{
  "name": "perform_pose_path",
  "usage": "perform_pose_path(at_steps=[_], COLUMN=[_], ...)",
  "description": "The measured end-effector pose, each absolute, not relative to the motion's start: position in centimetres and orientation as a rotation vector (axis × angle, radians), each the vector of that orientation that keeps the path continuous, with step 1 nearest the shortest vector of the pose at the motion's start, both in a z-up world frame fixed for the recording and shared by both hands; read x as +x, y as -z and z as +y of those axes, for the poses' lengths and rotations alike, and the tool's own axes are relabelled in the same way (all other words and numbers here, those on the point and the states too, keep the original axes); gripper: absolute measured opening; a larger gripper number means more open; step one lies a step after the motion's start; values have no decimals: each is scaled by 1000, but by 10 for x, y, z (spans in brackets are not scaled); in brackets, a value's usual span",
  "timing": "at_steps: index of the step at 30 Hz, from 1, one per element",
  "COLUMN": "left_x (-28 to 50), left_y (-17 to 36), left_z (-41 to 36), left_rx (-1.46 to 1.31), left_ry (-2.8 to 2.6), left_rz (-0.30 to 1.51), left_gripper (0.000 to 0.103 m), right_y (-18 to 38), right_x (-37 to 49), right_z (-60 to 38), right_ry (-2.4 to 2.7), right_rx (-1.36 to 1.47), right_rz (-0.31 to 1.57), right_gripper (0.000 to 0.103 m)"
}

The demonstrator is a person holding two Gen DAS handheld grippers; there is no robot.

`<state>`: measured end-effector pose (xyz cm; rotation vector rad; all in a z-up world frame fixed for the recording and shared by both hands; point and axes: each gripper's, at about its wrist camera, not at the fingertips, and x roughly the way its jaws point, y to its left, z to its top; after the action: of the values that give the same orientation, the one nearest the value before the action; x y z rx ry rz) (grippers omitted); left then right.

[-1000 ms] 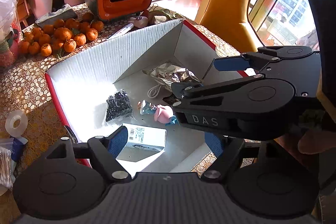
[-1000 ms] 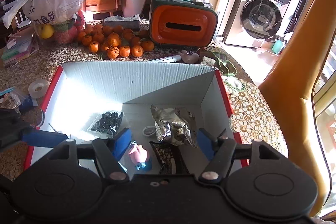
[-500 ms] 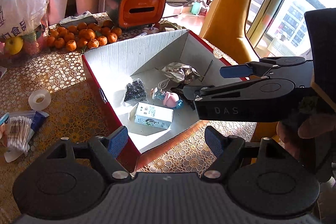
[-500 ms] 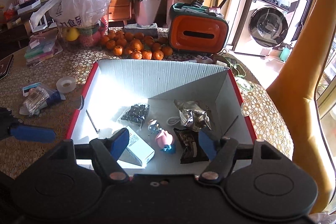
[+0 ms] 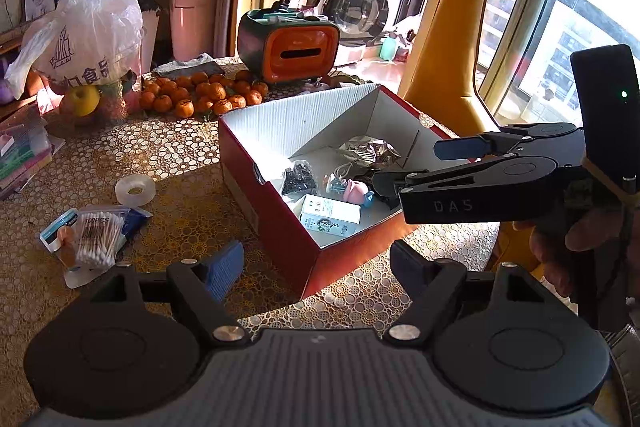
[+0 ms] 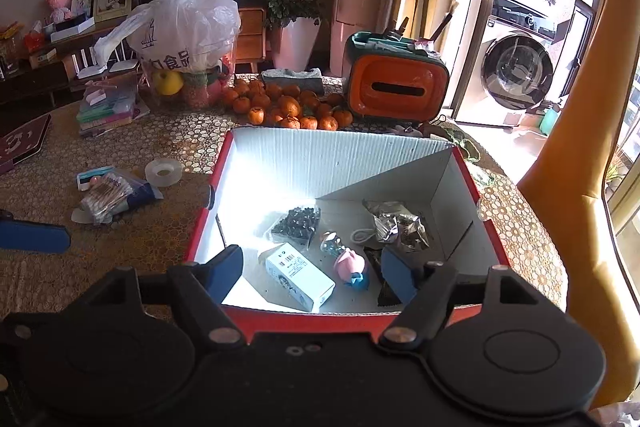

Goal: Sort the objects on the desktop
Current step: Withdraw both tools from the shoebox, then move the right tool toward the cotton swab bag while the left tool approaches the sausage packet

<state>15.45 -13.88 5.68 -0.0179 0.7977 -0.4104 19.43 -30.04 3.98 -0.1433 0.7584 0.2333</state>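
Right wrist view is showing the red cardboard box sitting on the worktop, holding a white carton, a pink toy, a bag of dark beads and a crumpled foil packet. A pack of cotton swabs and a tape roll are lying on the worktop left of the box, with a pile of oranges and an orange tissue holder beyond it. The right gripper is hovering over the box's near edge with jaws apart and empty, while the left gripper is hanging near the box's corner, jaws likewise apart and empty.
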Motion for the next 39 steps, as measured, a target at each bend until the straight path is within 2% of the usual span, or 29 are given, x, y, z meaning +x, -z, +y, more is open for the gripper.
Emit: perform_pose_path(at_steps=[17,32,36,39], left_x=[98,67,65,66], left_y=[-39,-5,0,2], left_z=[-48,11,26,35], left_rx=[-126,-153,-163,-167], left_ry=[223,109,82,73], left_rz=[763,759,748,734], left_gripper=[83,86,102,102], right_y=[-35,-30,-28,-25], right_x=[145,137,139,142], right_z=[-239,-178,-168,-159], right_ry=[-394,-492,-509,-523], right_rx=[-135,-157,-149,-150], right_rz=[718,706,702,705], right_gripper=[81,85,87,89])
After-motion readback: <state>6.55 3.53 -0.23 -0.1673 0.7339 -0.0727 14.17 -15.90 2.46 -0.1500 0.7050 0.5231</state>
